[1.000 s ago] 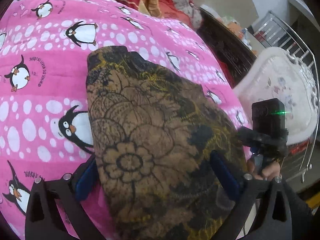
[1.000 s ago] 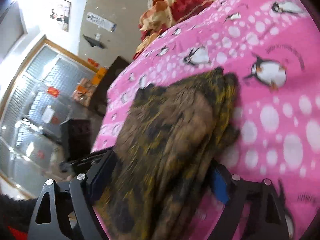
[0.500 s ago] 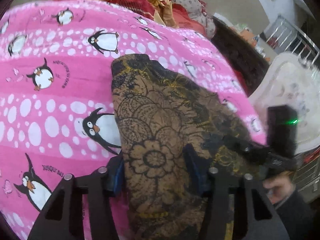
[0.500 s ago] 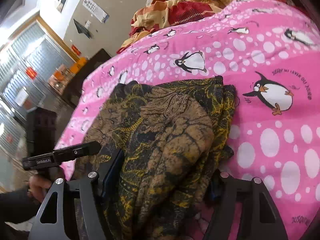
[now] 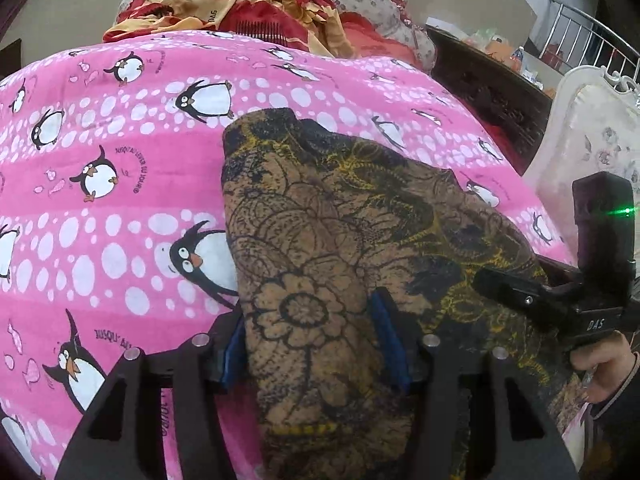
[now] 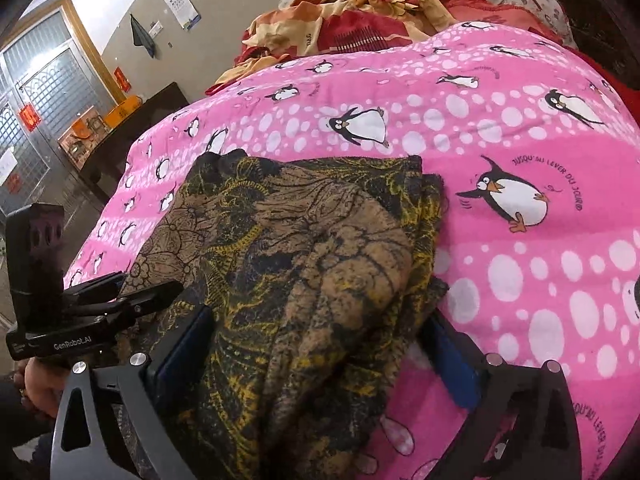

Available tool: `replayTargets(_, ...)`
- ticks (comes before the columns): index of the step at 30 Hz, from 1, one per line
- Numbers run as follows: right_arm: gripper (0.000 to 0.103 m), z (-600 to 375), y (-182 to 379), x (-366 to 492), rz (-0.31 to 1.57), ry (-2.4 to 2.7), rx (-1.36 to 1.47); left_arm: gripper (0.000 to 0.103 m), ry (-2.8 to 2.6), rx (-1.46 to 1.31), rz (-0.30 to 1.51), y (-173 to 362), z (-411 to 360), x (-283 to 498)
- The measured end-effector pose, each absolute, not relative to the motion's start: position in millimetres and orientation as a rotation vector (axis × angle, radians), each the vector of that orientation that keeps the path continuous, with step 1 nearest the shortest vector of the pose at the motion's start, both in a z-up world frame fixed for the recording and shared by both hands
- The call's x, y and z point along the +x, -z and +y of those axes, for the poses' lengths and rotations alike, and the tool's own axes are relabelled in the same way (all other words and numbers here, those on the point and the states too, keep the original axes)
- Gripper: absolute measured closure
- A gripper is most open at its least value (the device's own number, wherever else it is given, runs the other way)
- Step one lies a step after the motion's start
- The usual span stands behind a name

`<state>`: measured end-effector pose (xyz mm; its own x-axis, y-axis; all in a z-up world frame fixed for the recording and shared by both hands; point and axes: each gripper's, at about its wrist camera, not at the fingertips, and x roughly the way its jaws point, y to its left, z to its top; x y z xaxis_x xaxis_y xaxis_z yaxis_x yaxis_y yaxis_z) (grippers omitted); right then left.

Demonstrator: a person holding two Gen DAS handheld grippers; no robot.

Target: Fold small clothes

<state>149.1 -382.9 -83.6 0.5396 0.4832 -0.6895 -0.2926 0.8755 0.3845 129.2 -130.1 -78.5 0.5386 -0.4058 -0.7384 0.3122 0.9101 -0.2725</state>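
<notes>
In my left wrist view, the brown, black and yellow floral-print cloth fills the centre of the frame, lying on the pink penguin-print bedsheet. My left gripper sits at the bottom centre with its 2 blue-padded fingers closed in on a raised fold of that cloth, the fabric bunched between them and running down out of the bottom edge. At the right edge I see the right gripper reaching in across the cloth's lower right part, held by a hand; from this side I cannot tell how wide it stands.

In my right wrist view, the same cloth lies folded in several layers from the centre to the lower left, its stacked edges showing along the right side next to a large penguin in the print. The right gripper has 1 blue pad at lower left and the other at lower right, and a thick bundle of cloth fills the space between them, so it grips the cloth at a fairly broad spread. The left gripper enters from the left edge, fingers resting on the cloth.

A red and orange crumpled blanket sits at the top of the frame beyond the sheet.
</notes>
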Motion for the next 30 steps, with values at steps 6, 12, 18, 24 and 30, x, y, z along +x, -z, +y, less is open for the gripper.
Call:
replayTargets(6,0.018,-383.7,82.2,149.8,0.879,-0.573,0.265,0.047,0.433,-0.124,0.904,78.6,-127.9,128.2)
replayTargets(12,0.020,-383.1,85.8,164.6,0.904,-0.625,0.314,0.047,0.437,-0.139,0.903,79.1,-126.1,128.4)
replayTargets(18,0.054,-383.3,80.3,156.6,0.897,-0.619,0.351,0.078,0.417,-0.151,0.908,72.7,-120.6,128.7)
replayTargets(24,0.072,-382.9,72.0,146.9,0.899,-0.566,0.465,0.083,0.435,-0.030,0.848,42.4,-125.0,121.0)
replayTargets(30,0.073,-355.3,71.9,158.2,0.900,-0.551,0.539,0.083,0.431,-0.020,0.825,25.0,-92.5,140.0)
